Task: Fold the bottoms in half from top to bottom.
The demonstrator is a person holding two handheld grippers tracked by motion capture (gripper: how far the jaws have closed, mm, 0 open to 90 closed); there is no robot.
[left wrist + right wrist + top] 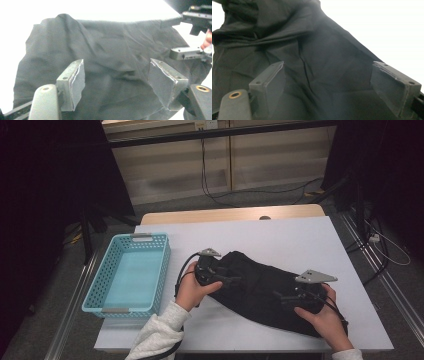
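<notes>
A black cloth (260, 292) lies crumpled across the white table (280, 235), running from the middle toward the near right. My left gripper (227, 281) is at the cloth's left end, held in a hand with a grey sleeve. In the left gripper view its jaws stand wide apart over the cloth (112, 50), open (116, 75) and with nothing pressed between the pads. My right gripper (281, 296) is at the cloth's right end. It too is open (327, 77), with wrinkled fabric (299, 45) lying under and between the jaws. The right gripper (186, 53) also appears at the right edge of the left gripper view.
A light blue perforated basket (95, 295) stands empty at the table's left edge. Bare white tabletop stretches behind the cloth to the far edge. Cables (215, 195) and dark stands are on the floor beyond the table.
</notes>
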